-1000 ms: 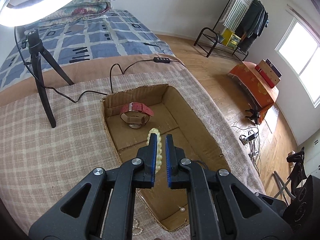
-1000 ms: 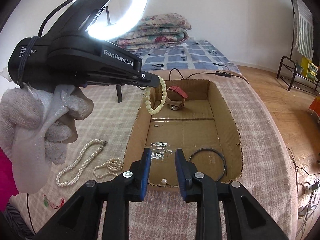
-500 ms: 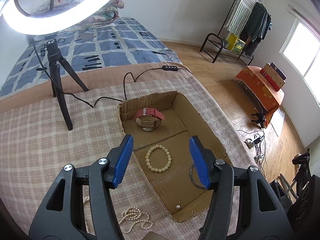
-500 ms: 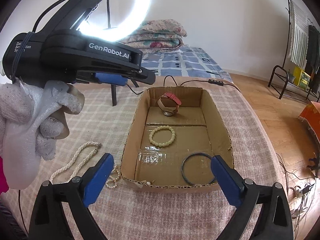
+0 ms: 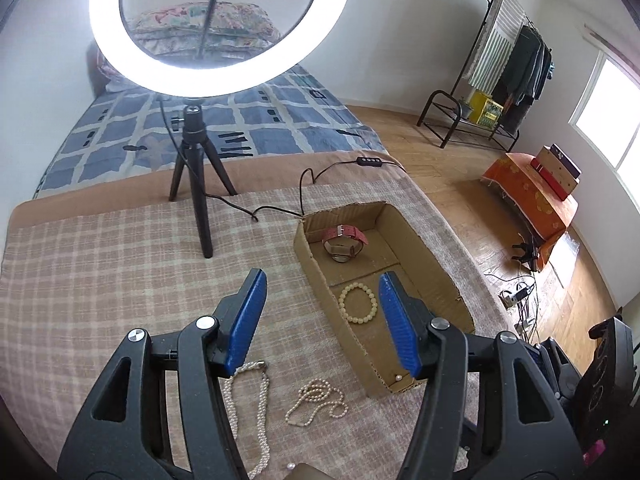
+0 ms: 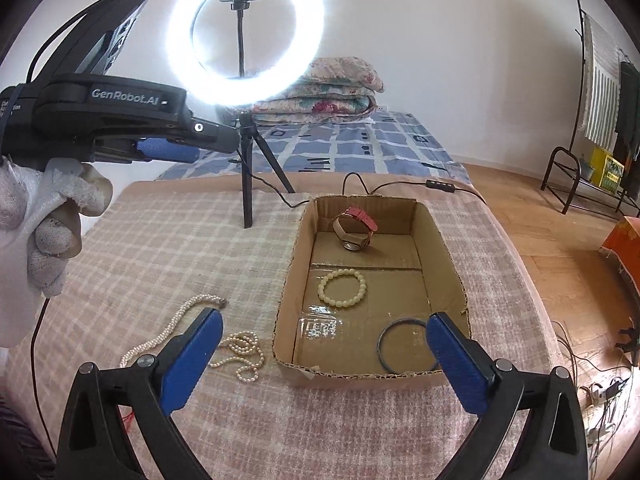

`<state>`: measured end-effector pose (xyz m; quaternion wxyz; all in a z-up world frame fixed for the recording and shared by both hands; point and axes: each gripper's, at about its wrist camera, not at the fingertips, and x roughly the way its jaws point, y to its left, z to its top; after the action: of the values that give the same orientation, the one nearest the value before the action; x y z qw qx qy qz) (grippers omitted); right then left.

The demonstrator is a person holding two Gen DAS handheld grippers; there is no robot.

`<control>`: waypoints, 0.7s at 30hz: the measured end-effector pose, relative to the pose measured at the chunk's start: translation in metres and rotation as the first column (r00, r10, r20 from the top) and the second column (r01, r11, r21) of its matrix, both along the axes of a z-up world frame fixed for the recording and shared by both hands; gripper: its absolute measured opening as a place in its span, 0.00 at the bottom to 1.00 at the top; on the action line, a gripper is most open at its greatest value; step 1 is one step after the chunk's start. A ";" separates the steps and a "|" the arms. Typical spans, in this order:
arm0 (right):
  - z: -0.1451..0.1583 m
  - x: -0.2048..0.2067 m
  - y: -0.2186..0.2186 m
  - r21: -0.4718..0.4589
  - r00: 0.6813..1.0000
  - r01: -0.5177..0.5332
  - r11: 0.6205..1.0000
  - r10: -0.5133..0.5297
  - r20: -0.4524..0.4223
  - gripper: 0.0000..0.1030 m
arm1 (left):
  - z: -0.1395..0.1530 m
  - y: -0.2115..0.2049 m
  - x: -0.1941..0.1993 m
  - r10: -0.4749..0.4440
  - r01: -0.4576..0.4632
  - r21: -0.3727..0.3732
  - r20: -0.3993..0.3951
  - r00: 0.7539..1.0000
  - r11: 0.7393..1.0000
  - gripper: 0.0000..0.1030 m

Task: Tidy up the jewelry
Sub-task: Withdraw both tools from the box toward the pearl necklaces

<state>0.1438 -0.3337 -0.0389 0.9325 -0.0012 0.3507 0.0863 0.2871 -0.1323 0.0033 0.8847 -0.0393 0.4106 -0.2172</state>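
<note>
Bead bracelet released into the box

The bead bracelet (image 6: 342,289), pinched a second ago, now lies mid-box (image 6: 452,276), 6 o'clock of the watch (image 6: 356,229). Left gripper (image 5: 322,322) and right gripper (image 6: 320,360) fingers are spread; pearl necklaces (image 6: 240,354) remain on the table (image 6: 160,248).

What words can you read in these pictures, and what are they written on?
"GenRobot.AI": white letters on the side of the left hand-held gripper, seen from the right wrist camera.
Small white print at that body's left edge is cut off and unreadable.
The boxes on the far rack are too blurred to read.
</note>
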 end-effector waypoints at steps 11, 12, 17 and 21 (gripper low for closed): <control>0.014 -0.011 0.025 0.041 0.997 -0.079 0.996 0.078 0.026 0.94 | 0.023 0.081 -0.057 0.048 -0.048 -0.006 0.032 0.998 0.999 0.58; 0.014 -0.011 0.026 0.048 0.996 -0.084 0.995 0.082 0.026 0.93 | 0.023 0.088 -0.064 0.051 -0.051 -0.008 0.032 0.998 0.999 0.58; 0.016 -0.014 0.030 0.085 0.995 -0.095 0.992 0.094 0.021 0.83 | 0.021 0.120 -0.093 0.061 -0.061 0.000 0.025 0.998 0.998 0.58; 0.019 -0.018 0.028 0.106 0.996 -0.089 0.990 0.086 0.030 0.78 | 0.012 0.147 -0.115 0.086 -0.086 -0.008 0.008 0.996 0.996 0.58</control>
<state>0.1255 -0.3055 -0.0198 0.9309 0.0323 0.3335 0.1456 0.1721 0.0143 0.0151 0.8948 -0.0592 0.4040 -0.1804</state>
